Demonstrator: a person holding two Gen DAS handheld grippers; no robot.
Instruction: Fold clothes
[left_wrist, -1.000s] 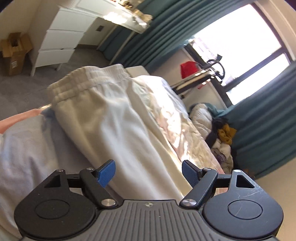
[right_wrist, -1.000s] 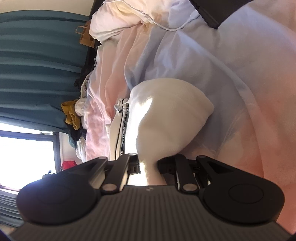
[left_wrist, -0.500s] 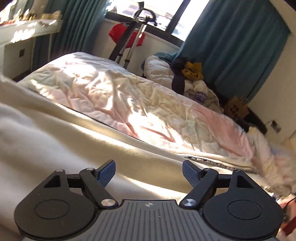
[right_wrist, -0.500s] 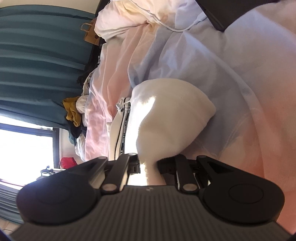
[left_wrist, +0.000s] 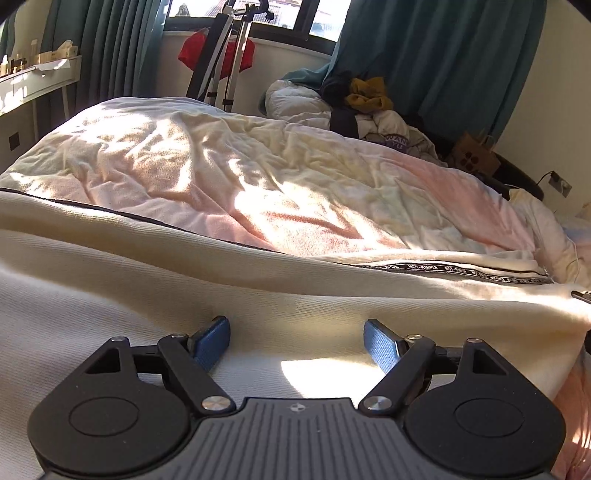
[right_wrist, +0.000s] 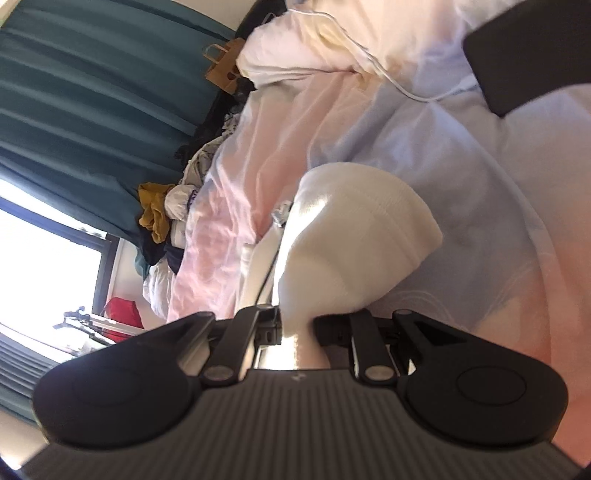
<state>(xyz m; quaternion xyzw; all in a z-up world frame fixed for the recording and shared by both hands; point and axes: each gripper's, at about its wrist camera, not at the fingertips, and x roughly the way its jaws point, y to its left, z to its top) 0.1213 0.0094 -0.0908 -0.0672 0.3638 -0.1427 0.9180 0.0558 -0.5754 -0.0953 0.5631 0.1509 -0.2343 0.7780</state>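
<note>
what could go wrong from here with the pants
The right gripper pinches only a narrow bunch of the pants, so the cloth may slip out when pulled. The left gripper is open over the pants and holds nothing, so one-sided tension could skew the fold.

You have one cream garment (left_wrist: 147, 280) across one bed (left_wrist: 258, 177), two hand-held grippers, left (left_wrist: 297, 341) and right (right_wrist: 297, 325), and one clothes pile (left_wrist: 354, 107) at one o'clock.
</note>
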